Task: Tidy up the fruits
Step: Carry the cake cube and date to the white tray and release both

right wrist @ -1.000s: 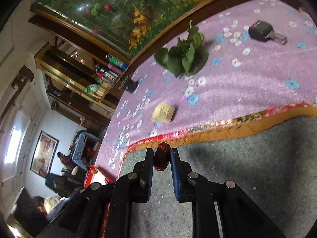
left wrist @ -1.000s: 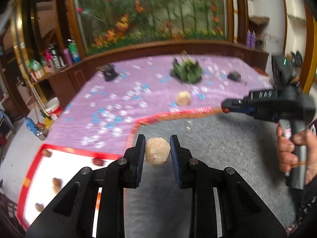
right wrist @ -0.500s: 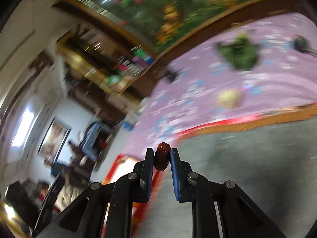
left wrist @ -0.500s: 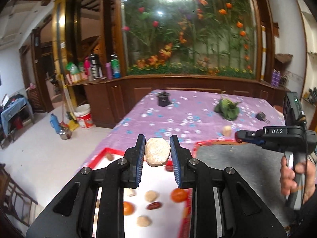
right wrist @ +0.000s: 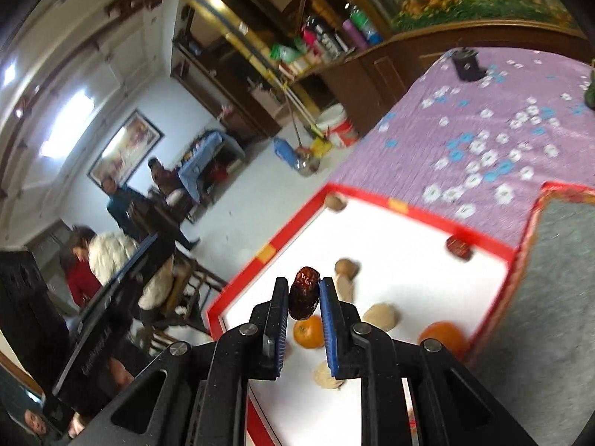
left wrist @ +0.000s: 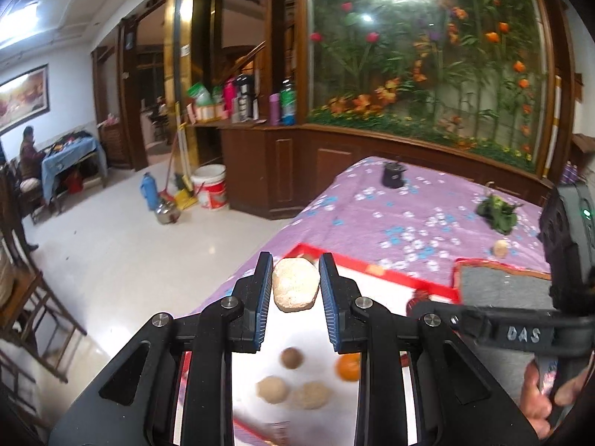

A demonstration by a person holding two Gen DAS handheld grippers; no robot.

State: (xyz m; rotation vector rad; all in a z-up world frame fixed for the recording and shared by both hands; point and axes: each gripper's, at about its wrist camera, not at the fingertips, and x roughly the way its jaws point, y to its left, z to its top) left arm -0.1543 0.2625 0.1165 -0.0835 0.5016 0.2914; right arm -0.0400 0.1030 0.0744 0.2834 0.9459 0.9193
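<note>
My left gripper [left wrist: 295, 290] is shut on a pale beige lumpy fruit [left wrist: 295, 284] and holds it above the white tray with a red rim [left wrist: 375, 264]. My right gripper [right wrist: 304, 297] is shut on a dark red date [right wrist: 305, 291], held above the same tray [right wrist: 409, 215]. The right gripper also shows in the left wrist view [left wrist: 420, 304], at the right, over the tray's right edge. In the tray lie several fruits: oranges [right wrist: 442, 336], beige lumps [right wrist: 381, 316], brown nuts [right wrist: 336, 202] and another date [right wrist: 457, 247].
The tray sits on a purple flowered tablecloth [left wrist: 401, 219] beside a grey mat [left wrist: 494, 282]. On the cloth are a loose beige fruit [left wrist: 500, 248], a green leafy bunch [left wrist: 498, 213] and a small black object [left wrist: 392, 175]. The table's edge drops to the floor at left.
Both grippers have swung left from over the grey mat to above the tray, each still holding its fruit. The tray's fruits now show below the fingers.
</note>
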